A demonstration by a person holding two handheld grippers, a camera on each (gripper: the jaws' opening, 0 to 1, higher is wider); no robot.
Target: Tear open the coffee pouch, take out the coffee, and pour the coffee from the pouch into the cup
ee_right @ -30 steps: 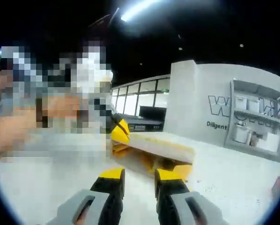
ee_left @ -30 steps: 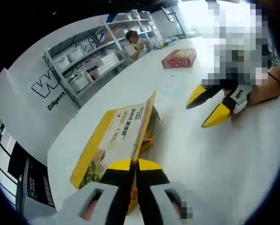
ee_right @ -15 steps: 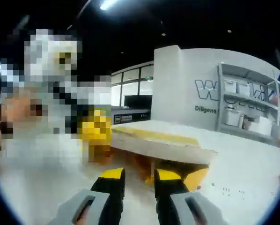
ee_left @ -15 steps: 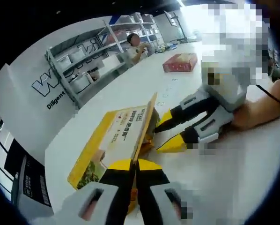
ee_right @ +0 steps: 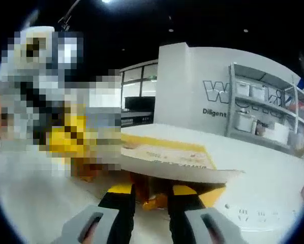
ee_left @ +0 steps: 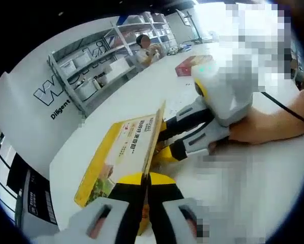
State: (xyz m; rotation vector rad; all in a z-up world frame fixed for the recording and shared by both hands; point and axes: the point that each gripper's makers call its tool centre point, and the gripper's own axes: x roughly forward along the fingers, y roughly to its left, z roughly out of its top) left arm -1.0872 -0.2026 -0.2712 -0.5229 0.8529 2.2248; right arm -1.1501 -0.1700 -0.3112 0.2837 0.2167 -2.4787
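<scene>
A flat yellow coffee package (ee_left: 126, 147) with printed text is raised on edge over the white table (ee_left: 253, 198). My left gripper (ee_left: 146, 177) is shut on its near edge. My right gripper (ee_left: 163, 143) comes in from the right, and its yellow tips reach into the package's open end. In the right gripper view the package's flap (ee_right: 172, 155) lies just over my right gripper (ee_right: 152, 190). Its jaws stand apart on either side of an orange sachet (ee_right: 153, 202) inside the opening. They are not closed on it.
A red box (ee_left: 185, 66) lies far back on the table. Grey shelves (ee_left: 91, 71) with bins line the wall, and a person (ee_left: 144, 48) stands by them. A forearm (ee_left: 274, 124) stretches across the table at the right.
My right gripper has moved in from about a hand's width away until its tips are inside the package's open end. My left gripper keeps its hold on the package.
</scene>
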